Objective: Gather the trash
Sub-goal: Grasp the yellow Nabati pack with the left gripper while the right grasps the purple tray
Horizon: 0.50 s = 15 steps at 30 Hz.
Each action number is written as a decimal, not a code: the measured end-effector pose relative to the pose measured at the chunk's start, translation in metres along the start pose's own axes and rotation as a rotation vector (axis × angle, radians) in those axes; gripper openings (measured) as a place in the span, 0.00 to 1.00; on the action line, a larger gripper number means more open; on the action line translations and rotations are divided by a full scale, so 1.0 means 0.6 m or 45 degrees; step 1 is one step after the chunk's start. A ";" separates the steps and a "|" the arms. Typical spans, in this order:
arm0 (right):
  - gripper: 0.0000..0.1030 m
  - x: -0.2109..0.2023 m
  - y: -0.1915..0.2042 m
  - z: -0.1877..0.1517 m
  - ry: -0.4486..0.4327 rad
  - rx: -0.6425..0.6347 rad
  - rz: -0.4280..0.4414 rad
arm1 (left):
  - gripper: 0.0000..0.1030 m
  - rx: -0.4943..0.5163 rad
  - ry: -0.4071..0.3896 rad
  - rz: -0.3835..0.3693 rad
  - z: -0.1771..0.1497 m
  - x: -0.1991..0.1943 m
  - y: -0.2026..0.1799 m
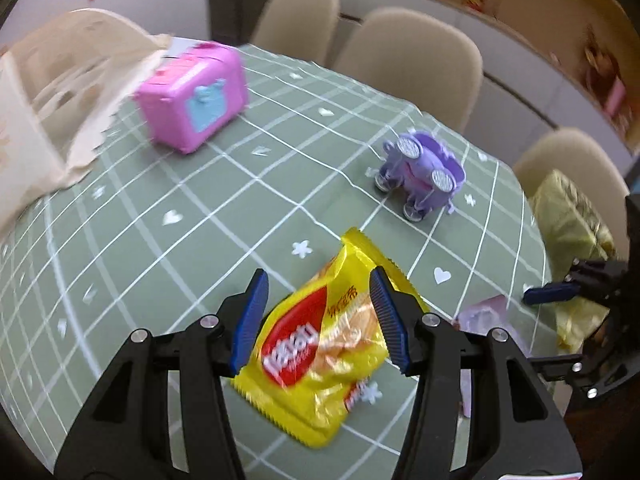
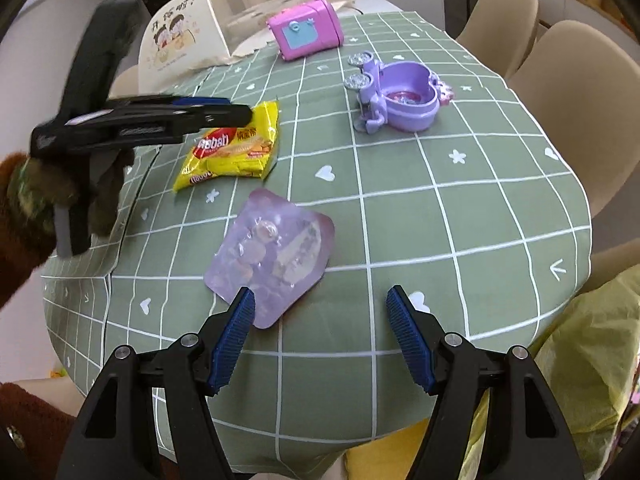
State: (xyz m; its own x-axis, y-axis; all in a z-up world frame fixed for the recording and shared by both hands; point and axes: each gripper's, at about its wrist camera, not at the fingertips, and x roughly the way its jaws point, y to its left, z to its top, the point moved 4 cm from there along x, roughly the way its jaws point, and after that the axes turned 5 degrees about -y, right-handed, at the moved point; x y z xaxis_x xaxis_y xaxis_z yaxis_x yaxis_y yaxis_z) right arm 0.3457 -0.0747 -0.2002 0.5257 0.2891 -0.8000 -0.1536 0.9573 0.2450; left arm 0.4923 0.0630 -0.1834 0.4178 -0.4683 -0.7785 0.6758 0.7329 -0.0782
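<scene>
A yellow snack wrapper (image 1: 320, 344) (image 2: 232, 148) lies flat on the green checked tablecloth (image 1: 160, 264) (image 2: 440, 220). My left gripper (image 1: 320, 316) (image 2: 236, 110) hovers over it, open, with one blue finger on each side and neither pad pressing on it. A clear purple blister pack (image 2: 272, 256) (image 1: 484, 312) lies nearer the table's front edge. My right gripper (image 2: 320, 328) (image 1: 552, 294) stands open just in front of it. Its left fingertip overlaps the pack's near corner, and nothing is between its fingers.
A pink toy case (image 1: 192, 96) (image 2: 308, 30) and a purple toy carriage (image 1: 420, 172) (image 2: 400, 96) stand farther back. A cream tote bag (image 1: 44, 112) (image 2: 192, 28) lies at the far left. A yellow-green plastic bag (image 1: 568, 216) (image 2: 592, 344) hangs off the right edge. Beige chairs (image 1: 412, 56) ring the table.
</scene>
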 end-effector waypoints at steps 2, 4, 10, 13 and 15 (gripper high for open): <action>0.63 -0.001 0.000 -0.003 0.008 -0.005 -0.004 | 0.49 0.054 0.065 -0.020 0.000 0.023 -0.005; 0.63 0.000 0.001 -0.002 0.012 -0.010 -0.007 | 0.49 0.056 0.106 -0.024 -0.004 0.035 -0.008; 0.72 0.005 0.007 0.001 0.007 0.017 -0.012 | 0.31 0.000 0.102 -0.006 -0.024 0.021 -0.006; 0.74 0.008 0.010 0.002 -0.008 0.045 -0.035 | 0.23 -0.090 0.107 0.019 -0.041 0.002 0.009; 0.74 0.010 0.014 0.003 -0.004 0.046 -0.061 | 0.21 -0.152 0.105 0.056 -0.058 -0.014 0.024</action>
State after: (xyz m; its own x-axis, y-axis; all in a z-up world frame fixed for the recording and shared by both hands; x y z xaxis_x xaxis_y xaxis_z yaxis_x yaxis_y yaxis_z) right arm 0.3490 -0.0649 -0.2020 0.5348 0.2425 -0.8095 -0.0974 0.9692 0.2260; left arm 0.4773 0.0946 -0.1996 0.3909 -0.3955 -0.8311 0.5785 0.8079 -0.1124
